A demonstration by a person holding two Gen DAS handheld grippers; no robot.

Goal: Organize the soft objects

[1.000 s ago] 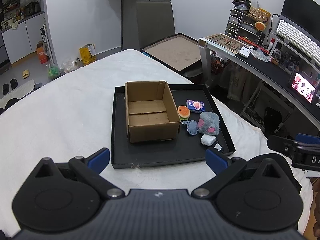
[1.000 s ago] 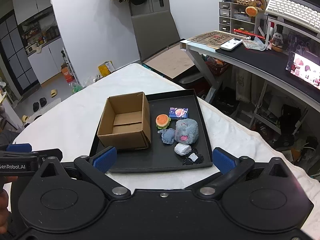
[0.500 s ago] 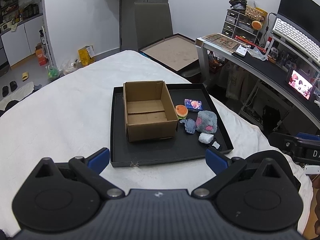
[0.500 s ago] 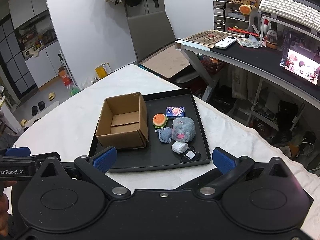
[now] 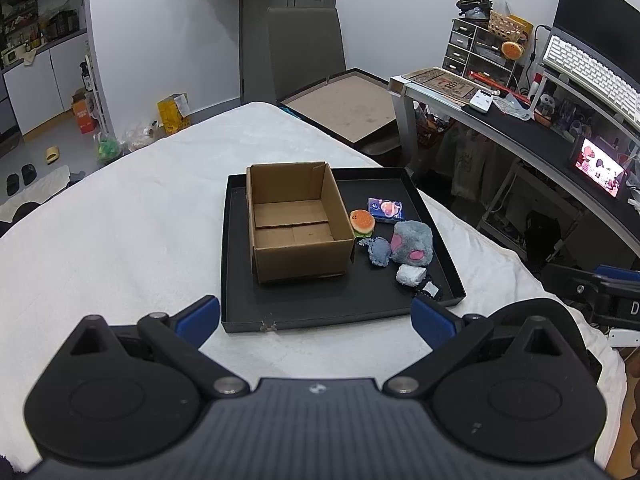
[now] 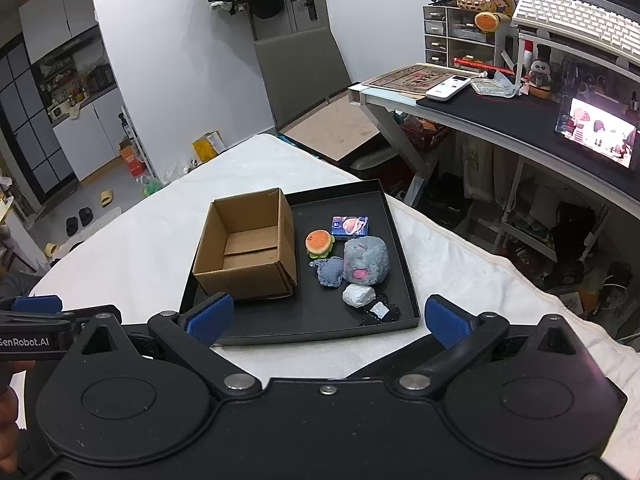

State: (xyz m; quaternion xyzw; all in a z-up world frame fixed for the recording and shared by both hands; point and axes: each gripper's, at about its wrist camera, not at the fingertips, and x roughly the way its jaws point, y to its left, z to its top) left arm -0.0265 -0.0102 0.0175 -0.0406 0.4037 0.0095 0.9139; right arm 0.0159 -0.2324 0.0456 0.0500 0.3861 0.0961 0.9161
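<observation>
Nearest the cameras, the left gripper [image 5: 315,316] and the right gripper [image 6: 327,316] are held side by side above the white padded table [image 5: 120,240], short of the tray, each with its blue-padded fingers spread wide and nothing between them. That wide spread is judged to be a readiness for bulky, yielding things, and neither tool is committed to any one item.

Just beyond the fingertips, a shallow black tray [image 6: 404,276] is seen with its raised rim, by which the loose pieces are likely meant to be kept from sliding onto the cloth. At its near right corner a small black piece with a white label [image 6: 380,312] is laid flat, what it is cannot be told, and a white crumpled bundle [image 6: 358,295] is set beside it, apparently touching. Behind these, a small blue-grey plush [image 6: 331,273] is pressed against a larger grey-blue plush with pink patches [image 6: 366,261]. Farther back, a hamburger-shaped soft toy [image 6: 318,242] is placed close to the box wall, and a blue tissue packet [image 6: 351,226] is laid farthest from the grippers.

The left half of the tray is taken by an open cardboard box [image 6: 248,248], upright and empty, its mouth turned upward; it is judged to be the intended container, set alongside the soft objects so that each can be carried over a short way. Nothing has been put into it, so the sorting is taken as not yet begun.
</observation>
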